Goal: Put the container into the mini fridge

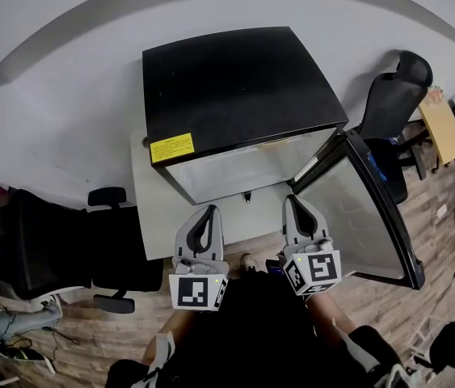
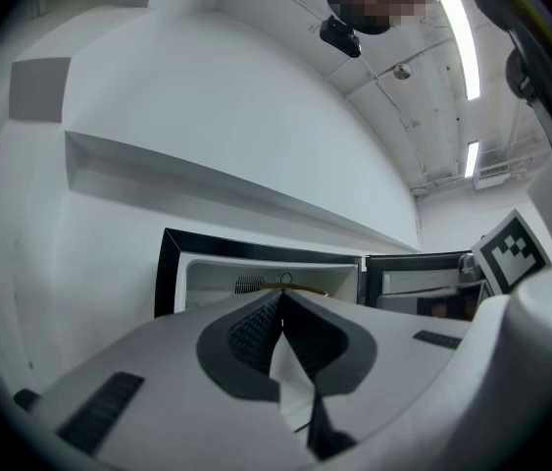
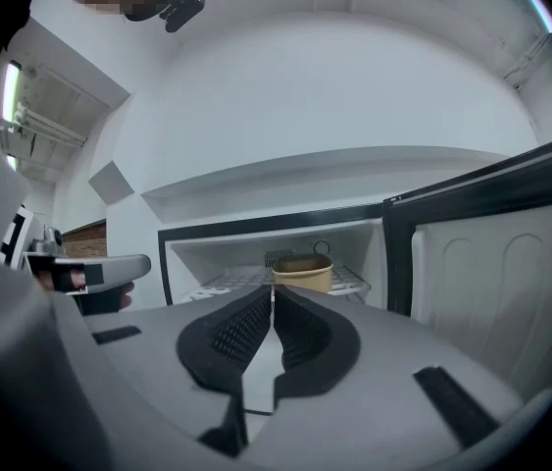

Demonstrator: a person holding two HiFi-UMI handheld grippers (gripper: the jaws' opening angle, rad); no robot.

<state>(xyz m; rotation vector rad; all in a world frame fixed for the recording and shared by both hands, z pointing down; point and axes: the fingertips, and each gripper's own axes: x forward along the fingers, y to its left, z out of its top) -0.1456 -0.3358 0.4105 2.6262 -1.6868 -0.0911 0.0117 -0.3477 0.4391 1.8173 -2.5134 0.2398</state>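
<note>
the tan container (image 3: 302, 274) sits on the wire shelf (image 3: 349, 283) inside the mini fridge (image 1: 239, 87). it is straight ahead of the right tongs (image 3: 273, 300), a little way past their tips. nothing is touching it. it stands upright and well back on the shelf, i think so the door will not bump it.

the fridge door (image 1: 370, 217) is swung wide open, off to the right of the right tongs. the left tongs (image 2: 281, 305) point at the fridge too, just to the left of the other pair.

both pairs are pressed shut, with their dark pads meeting and nothing between them. both hang low in front of the open fridge and do not touch it. so it looks like the putting-in part is done and the tongs carry no load.

only the door is left open. i guess a push on it would come next, but that is just a guess. a black chair (image 1: 393, 95) stands well off to the right of the tongs.
</note>
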